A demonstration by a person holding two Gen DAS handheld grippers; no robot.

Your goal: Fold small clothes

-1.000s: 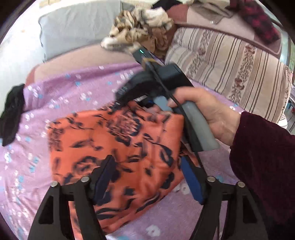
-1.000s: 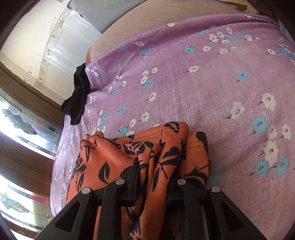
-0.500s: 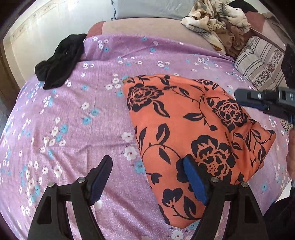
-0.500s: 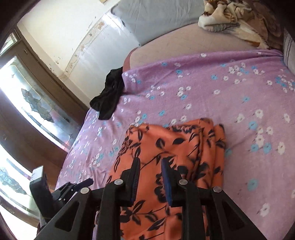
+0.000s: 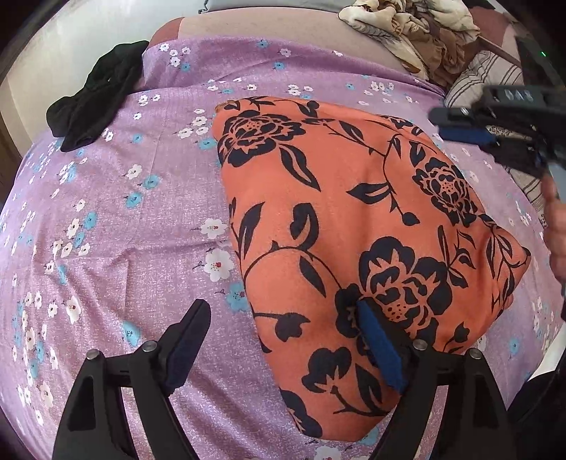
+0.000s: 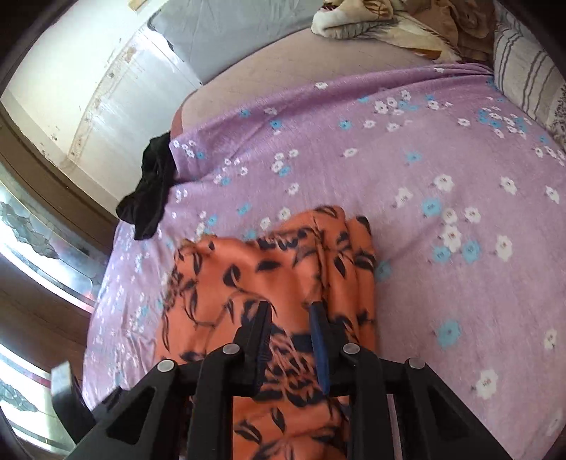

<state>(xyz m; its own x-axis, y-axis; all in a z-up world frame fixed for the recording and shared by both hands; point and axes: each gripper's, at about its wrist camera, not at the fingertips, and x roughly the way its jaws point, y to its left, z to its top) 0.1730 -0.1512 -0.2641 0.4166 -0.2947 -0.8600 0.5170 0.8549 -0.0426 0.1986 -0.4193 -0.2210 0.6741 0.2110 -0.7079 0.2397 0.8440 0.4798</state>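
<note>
An orange garment with black flowers [image 5: 353, 219] lies folded on the purple flowered bedsheet [image 5: 123, 219]. My left gripper [image 5: 283, 308] hangs over its near left edge. The jaws are opening, one finger above the sheet and the blue pad [image 5: 378, 346] above the cloth, gripping nothing. My right gripper [image 5: 442, 124], held by a hand [image 5: 555, 230], hovers over the garment's far right side. In the right wrist view the right gripper [image 6: 289, 308] has a narrow gap between its fingers. The orange garment [image 6: 254, 269] lies below it and nothing is pinched.
A black garment [image 5: 95, 106] lies at the sheet's far left corner, also visible as a black garment [image 6: 152, 191] near the wall. A heap of beige patterned clothes [image 5: 406, 32] and a striped cushion [image 5: 488, 78] sit at the back right. A window frame [image 6: 42, 247] lines the left.
The right gripper let go of the fold it pinched and rose off the garment. The left gripper swung to the garment's left edge, tilted down, and its jaws widened.
</note>
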